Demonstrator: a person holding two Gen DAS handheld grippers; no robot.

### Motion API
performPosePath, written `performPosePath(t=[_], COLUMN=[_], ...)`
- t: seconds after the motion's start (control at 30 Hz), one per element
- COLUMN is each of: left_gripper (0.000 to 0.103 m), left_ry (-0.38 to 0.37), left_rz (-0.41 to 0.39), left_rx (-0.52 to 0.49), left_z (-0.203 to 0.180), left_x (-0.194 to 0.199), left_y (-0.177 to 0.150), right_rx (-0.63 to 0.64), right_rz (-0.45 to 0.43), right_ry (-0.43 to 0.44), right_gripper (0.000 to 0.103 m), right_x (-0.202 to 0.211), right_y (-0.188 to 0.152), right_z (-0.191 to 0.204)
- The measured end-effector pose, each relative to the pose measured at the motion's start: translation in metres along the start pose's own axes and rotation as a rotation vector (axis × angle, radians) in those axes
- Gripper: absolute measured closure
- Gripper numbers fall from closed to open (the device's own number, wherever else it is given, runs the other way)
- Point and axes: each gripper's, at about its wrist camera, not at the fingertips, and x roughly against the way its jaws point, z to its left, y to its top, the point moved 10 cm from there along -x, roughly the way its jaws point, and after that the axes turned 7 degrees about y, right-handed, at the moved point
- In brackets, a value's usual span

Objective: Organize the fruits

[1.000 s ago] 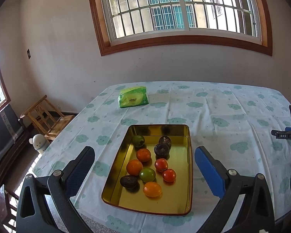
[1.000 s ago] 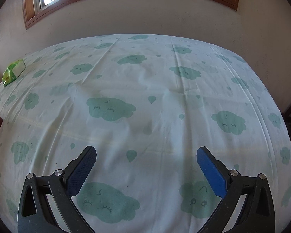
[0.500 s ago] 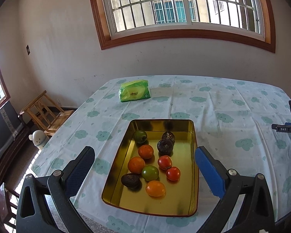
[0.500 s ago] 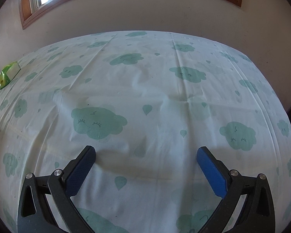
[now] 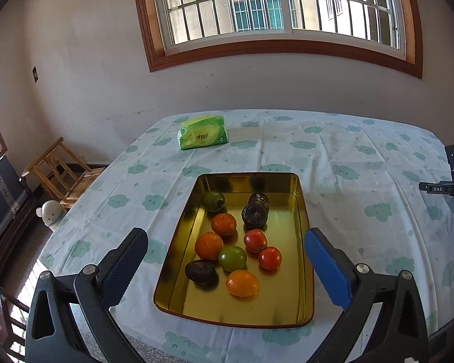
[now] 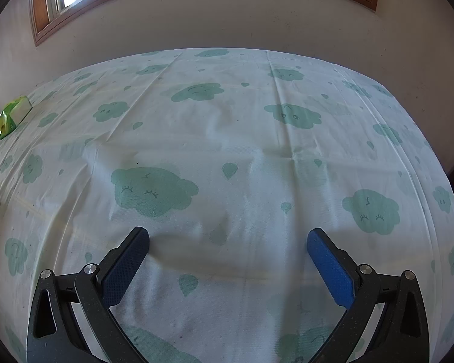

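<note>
Your left hand-held gripper (image 5: 224, 243) hangs spread wide over the rectangular gold metal tray (image 5: 306, 242), lower centre of frame, on the cloud-print table (image 5: 348, 163). It holds nine fruits: three orange (image 5: 224, 224), two red (image 5: 255, 240), two green (image 5: 232, 258), three dark wrinkled (image 5: 200, 271). Your right hand-held gripper (image 6: 227, 239) is spread too, holding nothing.

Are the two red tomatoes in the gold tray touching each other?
Touching. In the left wrist view the upper red tomato and the lower red tomato meet with no tray floor showing between them.
</note>
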Motion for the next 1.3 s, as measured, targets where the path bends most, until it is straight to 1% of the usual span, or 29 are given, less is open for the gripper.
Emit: performPosePath(t=[0.13,0.5,0.73,1.1,1.3], left_gripper=[0.001,0.001,0.001,0.001,0.001], left_ry=[0.018,0.023,0.014,0.011,0.007], left_rz=[-0.018,-0.013,-0.002,0.001,-0.005], left_rx=[-0.008,-0.007,0.007,-0.002,-0.023], left_z=[0.008,0.022,0.029,0.026,0.015], left_x=[0.006,0.008,0.008,0.010,0.016], left_y=[-0.002,-0.009,-0.015,-0.017,-0.017], right_rx=[0.000,0.000,0.000,0.000,0.000], right_rz=[0.000,0.000,0.000,0.000,0.000], right_ry=[0.000,0.000,0.000,0.000,0.001], right_gripper=[0.000,0.000,0.000,0.000,0.000], right_x=[0.000,0.000,0.000,0.000,0.000], right_y=[0.000,0.000,0.000,0.000,0.000], right_z=[0.001,0.000,0.000,-0.001,0.000])
